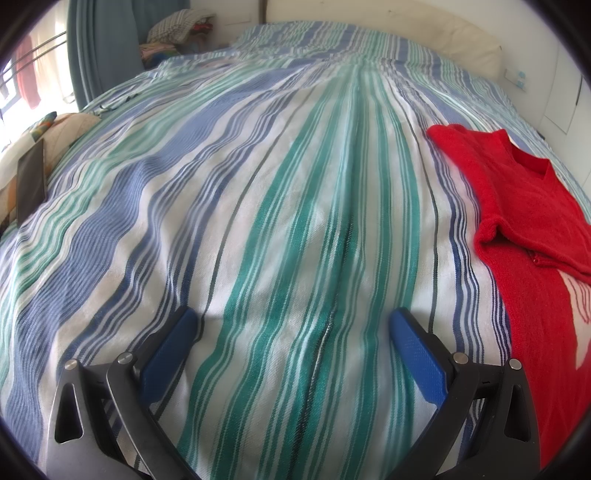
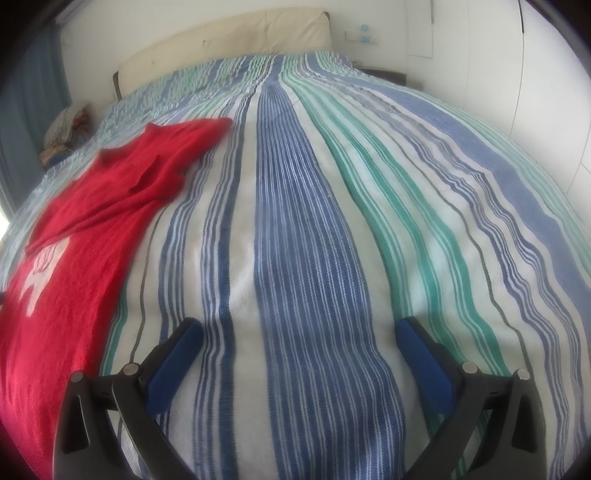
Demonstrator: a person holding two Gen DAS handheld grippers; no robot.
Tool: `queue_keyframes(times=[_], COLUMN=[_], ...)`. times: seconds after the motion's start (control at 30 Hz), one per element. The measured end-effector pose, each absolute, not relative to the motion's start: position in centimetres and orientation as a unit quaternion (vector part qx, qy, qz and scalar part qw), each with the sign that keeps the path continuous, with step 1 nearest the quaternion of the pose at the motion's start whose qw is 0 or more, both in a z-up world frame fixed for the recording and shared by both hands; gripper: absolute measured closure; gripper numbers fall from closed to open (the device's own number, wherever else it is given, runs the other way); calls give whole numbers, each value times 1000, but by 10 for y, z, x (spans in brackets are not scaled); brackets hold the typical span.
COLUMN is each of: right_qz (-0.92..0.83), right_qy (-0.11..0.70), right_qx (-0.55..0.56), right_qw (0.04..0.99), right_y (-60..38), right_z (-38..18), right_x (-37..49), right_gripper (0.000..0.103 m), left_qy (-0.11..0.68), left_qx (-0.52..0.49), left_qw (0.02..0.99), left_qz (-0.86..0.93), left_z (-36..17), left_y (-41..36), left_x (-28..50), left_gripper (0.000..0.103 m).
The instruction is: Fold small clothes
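Observation:
A small red knitted sweater (image 1: 524,206) with a white motif lies flat on the striped bedspread (image 1: 277,206), at the right edge of the left wrist view. In the right wrist view the same sweater (image 2: 92,221) lies at the left, one sleeve folded across its chest. My left gripper (image 1: 293,321) hovers open over bare bedspread, left of the sweater, holding nothing. My right gripper (image 2: 299,328) is open too, over the bedspread (image 2: 303,229) to the right of the sweater, nothing between its blue pads.
A cream headboard (image 2: 229,40) stands at the far end of the bed. A pile of clothes (image 1: 177,29) sits by a blue curtain (image 1: 103,48) at the far left. A dark tablet (image 1: 31,181) rests on cushions off the bed's left side.

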State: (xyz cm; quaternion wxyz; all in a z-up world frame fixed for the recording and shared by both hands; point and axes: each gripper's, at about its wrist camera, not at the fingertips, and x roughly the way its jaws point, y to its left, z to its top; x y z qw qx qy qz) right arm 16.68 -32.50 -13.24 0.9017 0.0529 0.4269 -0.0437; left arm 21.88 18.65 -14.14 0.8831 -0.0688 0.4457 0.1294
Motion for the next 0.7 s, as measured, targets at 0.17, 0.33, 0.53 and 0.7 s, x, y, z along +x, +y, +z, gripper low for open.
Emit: queue_keyframes(times=[0.17, 0.33, 0.53, 0.7], right_qz=[-36, -41, -40, -41], right_qy=[420, 426, 425, 424], right_qx=[65, 55, 58, 57], right_qw=[904, 902, 903, 903], right_y=[-328, -325, -325, -326], right_z=[-132, -133, -134, -134], right_x=[165, 168, 168, 167], right_gripper=[0, 0, 0, 0], left_qy=[446, 446, 446, 446], left_qx=[-69, -69, -69, -69], left_qw=[883, 883, 883, 883], left_qz=[129, 129, 129, 129], left_z=[-141, -142, -141, -141], left_y=[186, 187, 187, 187], left_x=[219, 219, 219, 219], left_gripper=[0, 0, 0, 0])
